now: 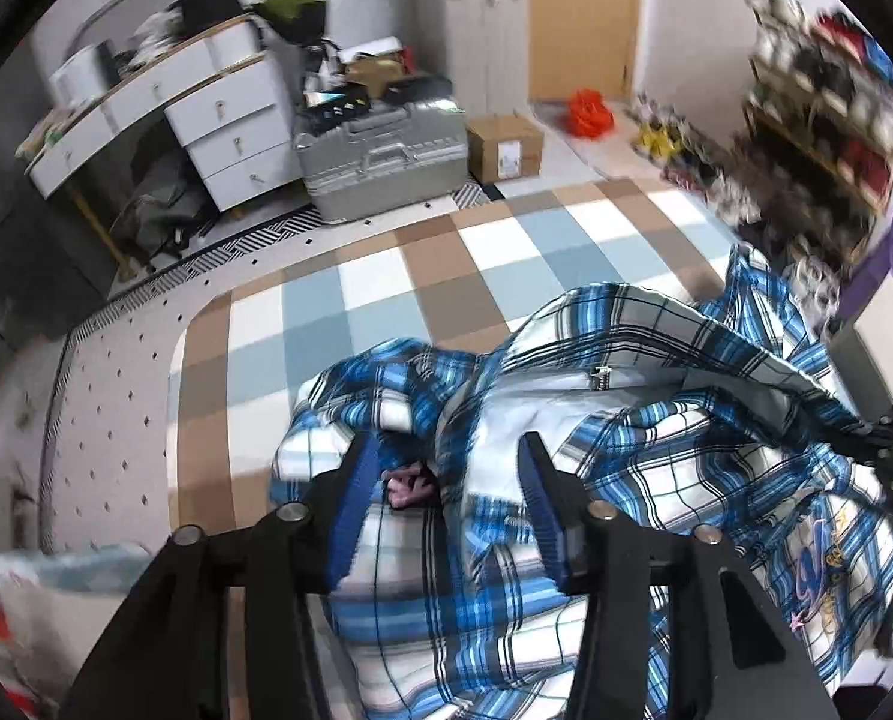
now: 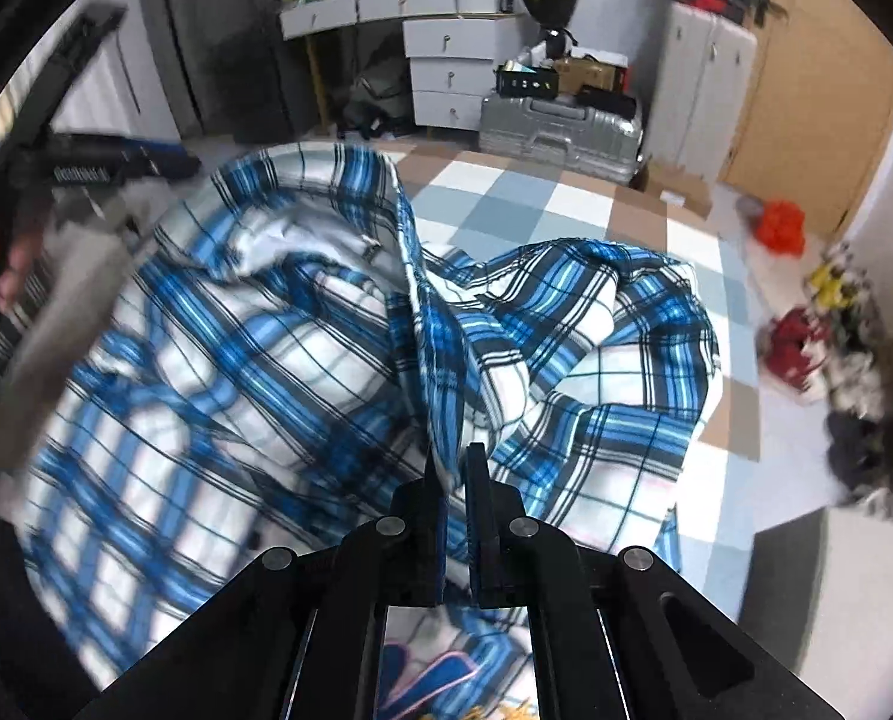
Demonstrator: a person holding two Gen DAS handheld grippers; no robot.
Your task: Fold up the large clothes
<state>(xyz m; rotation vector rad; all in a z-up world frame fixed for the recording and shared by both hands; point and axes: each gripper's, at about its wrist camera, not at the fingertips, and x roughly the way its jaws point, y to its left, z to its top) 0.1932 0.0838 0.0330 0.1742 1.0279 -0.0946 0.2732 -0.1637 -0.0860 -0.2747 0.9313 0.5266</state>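
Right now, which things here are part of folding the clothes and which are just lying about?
Part of the job:
plaid shirt, crumpled on the checked mat
right gripper, shut on a fold of the shirt
left gripper, open above the shirt

Just lying about:
silver suitcase
cardboard box
white drawers
shoe rack

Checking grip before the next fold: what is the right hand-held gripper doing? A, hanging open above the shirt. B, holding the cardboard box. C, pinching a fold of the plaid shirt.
C: the right hand-held gripper has its jaws closed on a ridge of the plaid shirt.
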